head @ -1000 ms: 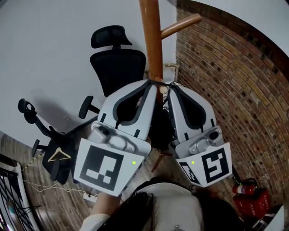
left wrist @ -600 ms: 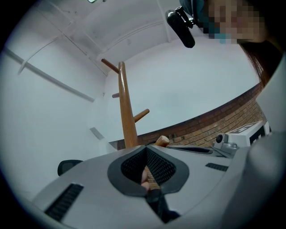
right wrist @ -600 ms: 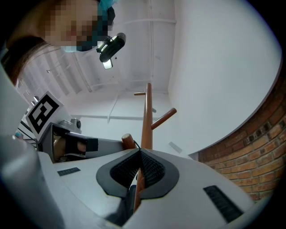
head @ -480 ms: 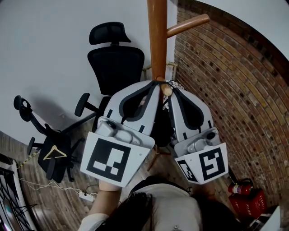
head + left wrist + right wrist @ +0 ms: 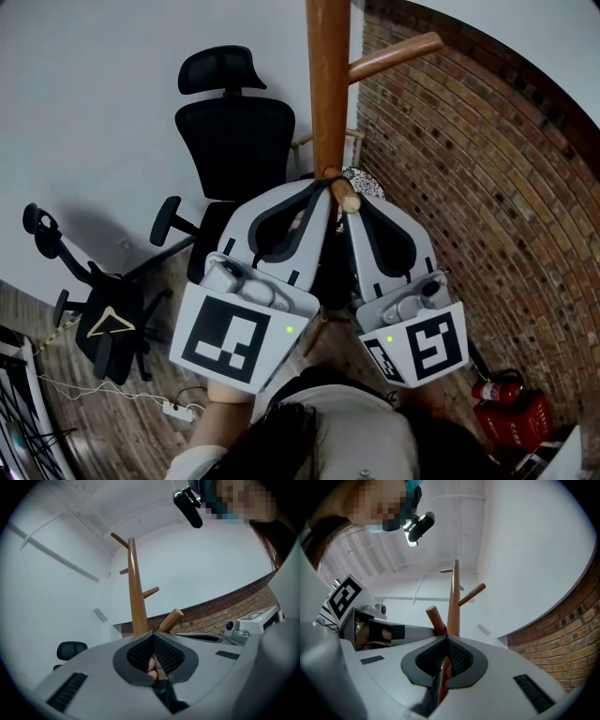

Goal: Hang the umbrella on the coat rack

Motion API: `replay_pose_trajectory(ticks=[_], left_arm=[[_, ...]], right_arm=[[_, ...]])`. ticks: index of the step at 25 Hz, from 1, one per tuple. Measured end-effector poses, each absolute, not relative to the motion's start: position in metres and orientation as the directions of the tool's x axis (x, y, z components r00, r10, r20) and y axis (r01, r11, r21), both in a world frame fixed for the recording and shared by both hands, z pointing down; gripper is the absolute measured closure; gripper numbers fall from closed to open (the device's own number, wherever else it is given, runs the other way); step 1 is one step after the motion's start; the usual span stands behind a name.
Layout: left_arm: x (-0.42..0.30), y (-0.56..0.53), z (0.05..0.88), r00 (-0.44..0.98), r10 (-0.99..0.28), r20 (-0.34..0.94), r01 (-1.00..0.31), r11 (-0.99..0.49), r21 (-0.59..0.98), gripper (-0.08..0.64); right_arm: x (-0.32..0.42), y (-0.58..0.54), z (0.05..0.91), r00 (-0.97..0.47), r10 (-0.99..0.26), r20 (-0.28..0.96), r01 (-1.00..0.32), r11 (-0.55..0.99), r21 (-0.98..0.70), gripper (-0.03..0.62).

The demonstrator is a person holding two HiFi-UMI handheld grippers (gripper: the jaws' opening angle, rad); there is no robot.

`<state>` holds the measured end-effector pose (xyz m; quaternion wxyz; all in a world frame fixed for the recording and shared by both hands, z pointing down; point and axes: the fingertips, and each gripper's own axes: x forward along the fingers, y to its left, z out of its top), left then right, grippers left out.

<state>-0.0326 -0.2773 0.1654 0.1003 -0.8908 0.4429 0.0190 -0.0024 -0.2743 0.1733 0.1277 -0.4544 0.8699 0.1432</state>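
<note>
The wooden coat rack pole (image 5: 328, 84) rises in the middle, with an upper peg (image 5: 394, 56) and a short lower peg (image 5: 345, 194). A dark folded umbrella (image 5: 333, 267) hangs between my two grippers, mostly hidden by them. Its thin black strap (image 5: 328, 174) runs to the lower peg. My left gripper (image 5: 323, 185) and right gripper (image 5: 352, 199) meet tip to tip at that peg, both shut on the strap. In the left gripper view the shut left gripper (image 5: 152, 637) sits just below the peg (image 5: 169, 619). In the right gripper view the right gripper (image 5: 446, 640) sits beside the peg (image 5: 435, 618).
A black office chair (image 5: 234, 131) stands behind the rack against the white wall. A second chair with a wooden hanger (image 5: 108, 321) is at the left. A brick wall (image 5: 487, 187) closes the right side, with a red fire extinguisher box (image 5: 511, 403) and a power strip (image 5: 173, 408) on the floor.
Both grippers have crept a little up and to the right along the pole. Their tips now sit at the lower peg's end. Both stay shut.
</note>
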Motion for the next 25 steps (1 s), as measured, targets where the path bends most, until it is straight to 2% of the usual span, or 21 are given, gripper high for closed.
replay_pose_trajectory(ticks=[25], left_arm=[[-0.039,-0.306,0.178,0.561,-0.821,-0.107,-0.824,-0.542,-0.167,0.554]], right_arm=[[-0.008,-0.301,0.185,-0.553,-0.772,-0.312,-0.83,0.541,0.131,0.555]])
